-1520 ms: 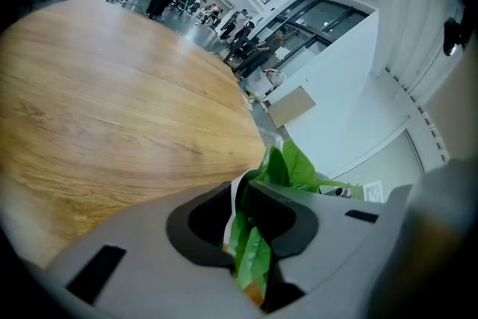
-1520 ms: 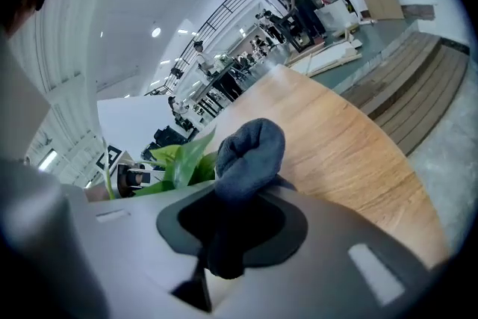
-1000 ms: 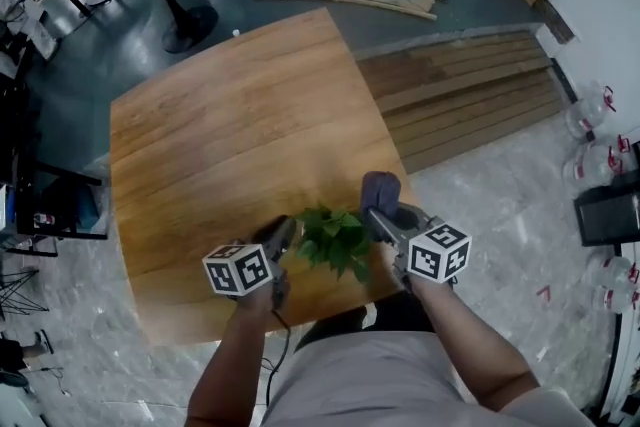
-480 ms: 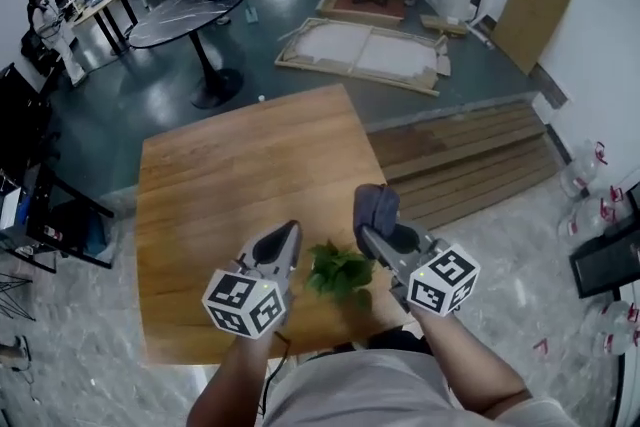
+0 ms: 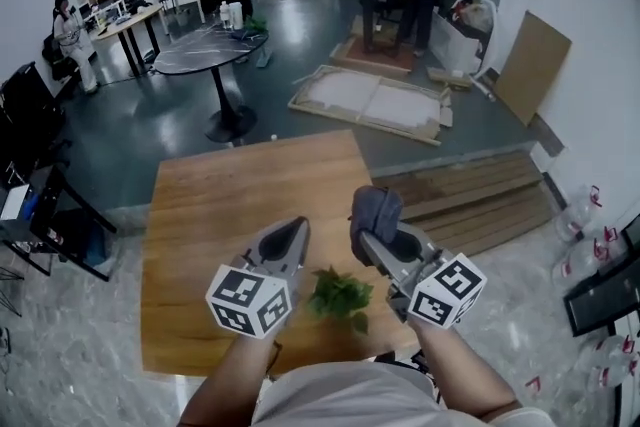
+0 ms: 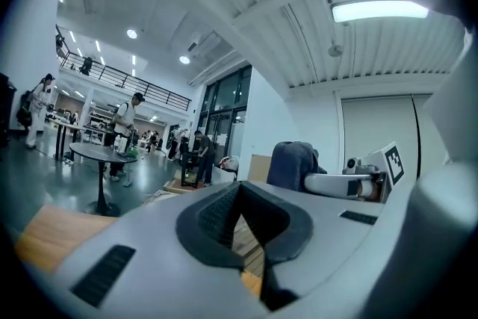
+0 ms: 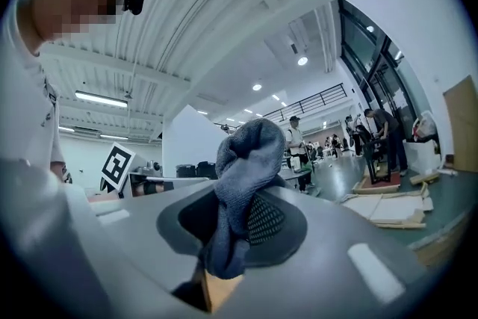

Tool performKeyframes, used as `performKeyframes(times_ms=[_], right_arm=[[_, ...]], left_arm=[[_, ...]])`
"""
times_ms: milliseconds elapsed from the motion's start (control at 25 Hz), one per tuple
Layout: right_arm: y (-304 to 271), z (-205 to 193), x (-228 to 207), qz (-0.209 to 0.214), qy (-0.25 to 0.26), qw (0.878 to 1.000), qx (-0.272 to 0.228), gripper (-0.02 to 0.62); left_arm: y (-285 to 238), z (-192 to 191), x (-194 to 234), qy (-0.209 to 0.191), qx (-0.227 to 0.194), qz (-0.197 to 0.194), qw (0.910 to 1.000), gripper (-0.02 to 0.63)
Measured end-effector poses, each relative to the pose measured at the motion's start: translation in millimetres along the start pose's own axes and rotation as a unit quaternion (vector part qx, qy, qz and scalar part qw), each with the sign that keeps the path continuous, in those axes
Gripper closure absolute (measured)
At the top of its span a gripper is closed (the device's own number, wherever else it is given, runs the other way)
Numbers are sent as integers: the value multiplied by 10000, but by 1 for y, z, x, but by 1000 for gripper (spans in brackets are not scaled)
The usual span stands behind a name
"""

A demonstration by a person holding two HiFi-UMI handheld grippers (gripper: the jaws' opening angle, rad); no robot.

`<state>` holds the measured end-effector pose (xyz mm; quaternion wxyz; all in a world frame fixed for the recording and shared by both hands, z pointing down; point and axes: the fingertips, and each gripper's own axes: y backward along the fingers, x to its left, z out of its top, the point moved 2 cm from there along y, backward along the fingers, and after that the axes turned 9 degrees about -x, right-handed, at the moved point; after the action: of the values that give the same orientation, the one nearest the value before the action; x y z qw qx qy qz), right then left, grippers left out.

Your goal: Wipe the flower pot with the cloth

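A small plant with green leaves (image 5: 340,295) stands near the front edge of the wooden table (image 5: 230,215); the leaves hide its flower pot. My right gripper (image 5: 372,233) is raised to the right of the plant and is shut on a bunched grey cloth (image 5: 376,209), which sticks up past the jaws. In the right gripper view the cloth (image 7: 243,160) fills the space between the jaws. My left gripper (image 5: 293,231) hovers left of the plant, pointing away from it. In the left gripper view my left gripper (image 6: 239,187) is shut on nothing, and the cloth (image 6: 293,164) shows at the right.
Wooden planks (image 5: 470,200) and flat framed panels (image 5: 375,100) lie on the floor beyond the table. A round dark table (image 5: 210,50) stands further back, with people around it. A black stand (image 5: 40,205) is at the left, and a brown board (image 5: 530,65) leans on the right wall.
Both grippers have lifted up and away from the plant, the left one off its leaves. The head view has tilted up, showing more of the room.
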<state>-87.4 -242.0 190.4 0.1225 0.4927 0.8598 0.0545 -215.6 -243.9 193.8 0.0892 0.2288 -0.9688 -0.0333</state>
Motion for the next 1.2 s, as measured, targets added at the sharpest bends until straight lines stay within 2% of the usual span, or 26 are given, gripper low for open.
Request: performKeyframes(times_ms=[360, 1200], right_arm=[[-5, 27, 11, 74, 275, 9996, -75, 532], [-14, 41, 11, 77, 209, 9996, -176, 532]], left_arm=[[-5, 30, -15, -162, -144, -58, 9997, 600], [-9, 36, -11, -235, -91, -130, 9996, 600]])
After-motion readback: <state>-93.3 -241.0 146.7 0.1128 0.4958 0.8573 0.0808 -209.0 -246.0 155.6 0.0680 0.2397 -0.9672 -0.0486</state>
